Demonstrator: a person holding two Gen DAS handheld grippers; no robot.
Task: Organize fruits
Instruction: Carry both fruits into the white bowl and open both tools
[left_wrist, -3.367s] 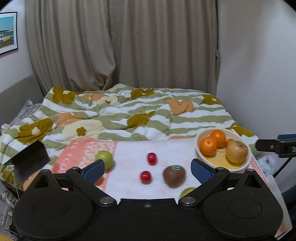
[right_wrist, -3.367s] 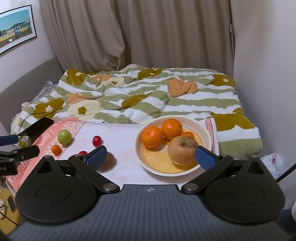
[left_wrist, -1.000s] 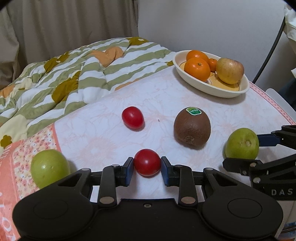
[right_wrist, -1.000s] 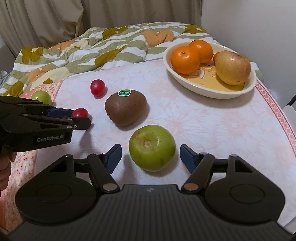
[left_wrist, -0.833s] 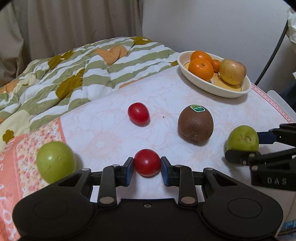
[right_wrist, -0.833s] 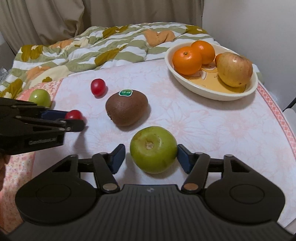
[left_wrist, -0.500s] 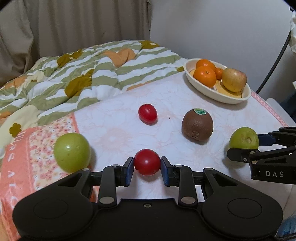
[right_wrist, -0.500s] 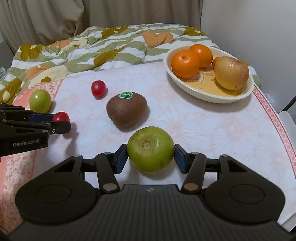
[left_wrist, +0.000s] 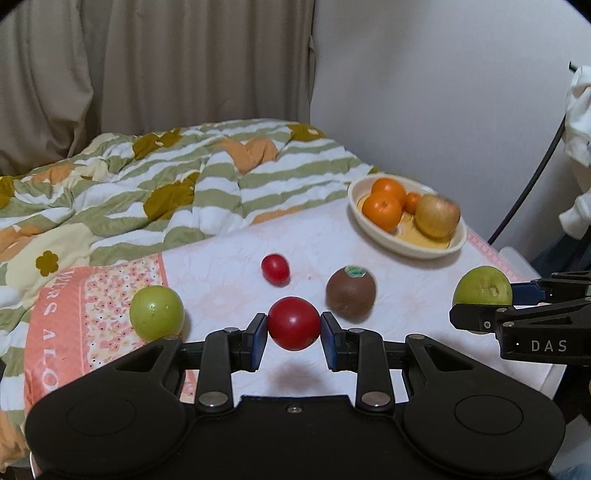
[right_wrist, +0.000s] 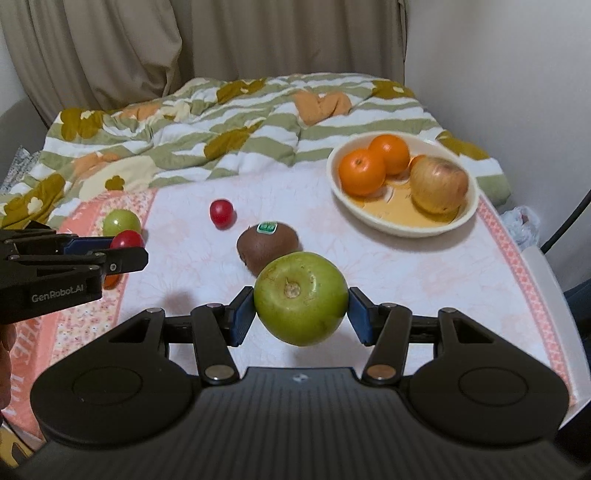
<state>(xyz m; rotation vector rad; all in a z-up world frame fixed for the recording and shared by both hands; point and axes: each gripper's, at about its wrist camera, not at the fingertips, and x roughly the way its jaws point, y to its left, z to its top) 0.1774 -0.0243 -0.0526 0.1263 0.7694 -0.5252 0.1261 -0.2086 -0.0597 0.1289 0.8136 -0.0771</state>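
My left gripper (left_wrist: 294, 334) is shut on a red tomato (left_wrist: 293, 323) and holds it above the table. My right gripper (right_wrist: 301, 310) is shut on a green apple (right_wrist: 301, 297), also lifted off the cloth. A second red tomato (left_wrist: 275, 267), a brown kiwi (left_wrist: 351, 292) with a green sticker and another green apple (left_wrist: 156, 312) lie on the white tablecloth. A cream bowl (right_wrist: 437, 228) at the far right holds two oranges (right_wrist: 362, 170), a small orange and a yellowish apple (right_wrist: 439, 184). The left gripper with its tomato (right_wrist: 127, 240) shows at the left of the right wrist view.
A striped green and white blanket (left_wrist: 207, 173) lies behind the table. Curtains (right_wrist: 221, 40) hang behind, with a white wall on the right. The tablecloth has a pink flowered border (left_wrist: 96, 295) on the left. A small orange fruit (right_wrist: 110, 281) is partly hidden under the left gripper.
Both grippers rose off the table with their fruit. The right gripper closed on the green apple within the last second; the left was shut on the tomato throughout.
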